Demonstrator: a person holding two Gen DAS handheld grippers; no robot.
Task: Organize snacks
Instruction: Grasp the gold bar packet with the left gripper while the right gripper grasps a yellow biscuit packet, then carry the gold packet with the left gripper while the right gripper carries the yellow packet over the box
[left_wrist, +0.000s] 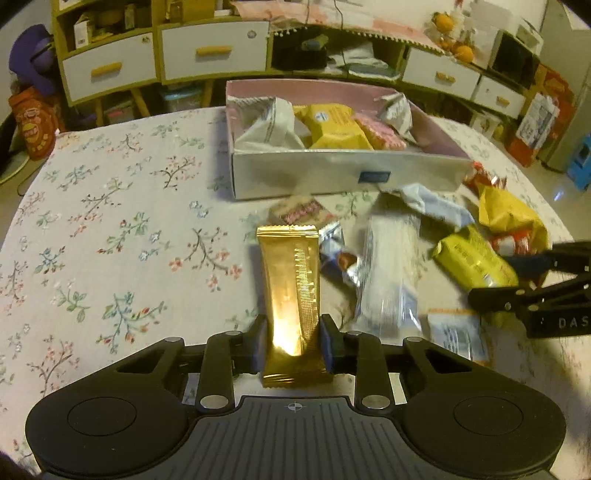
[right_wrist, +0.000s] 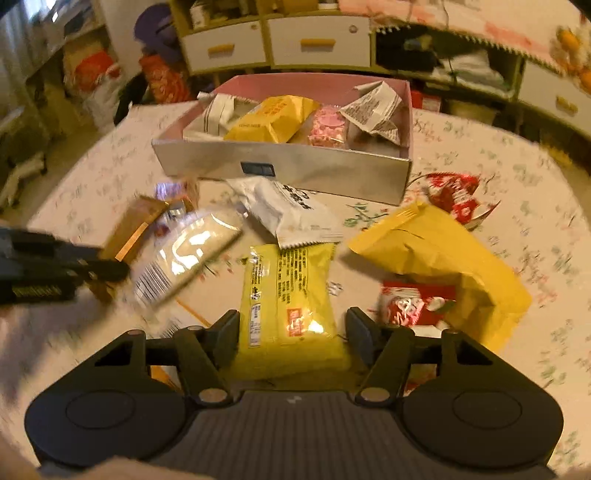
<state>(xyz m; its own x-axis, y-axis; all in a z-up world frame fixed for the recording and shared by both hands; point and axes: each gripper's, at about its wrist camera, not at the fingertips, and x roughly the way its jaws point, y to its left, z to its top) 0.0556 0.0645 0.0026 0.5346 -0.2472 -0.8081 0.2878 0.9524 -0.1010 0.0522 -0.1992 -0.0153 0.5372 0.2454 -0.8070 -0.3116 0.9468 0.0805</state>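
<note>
My left gripper (left_wrist: 293, 343) is shut on the near end of a gold foil snack bar (left_wrist: 291, 280), which points away toward the box. In the right wrist view that bar (right_wrist: 136, 225) and the left gripper (right_wrist: 110, 264) show blurred at the left. My right gripper (right_wrist: 291, 339) is open around a yellow snack packet (right_wrist: 291, 310) lying flat on the cloth, with a thin gap at its right finger. It appears as (left_wrist: 489, 277) from the left wrist. The silver-fronted, pink-lined box (left_wrist: 332, 173) (right_wrist: 295, 170) holds white, yellow and pink packets.
Loose snacks lie in front of the box: a clear packet (left_wrist: 391, 273), a white packet (right_wrist: 291, 214), a big yellow bag (right_wrist: 443, 251) and red wrappers (right_wrist: 458, 195). The floral tablecloth (left_wrist: 110, 221) covers the table. Drawer cabinets (left_wrist: 210, 51) stand behind.
</note>
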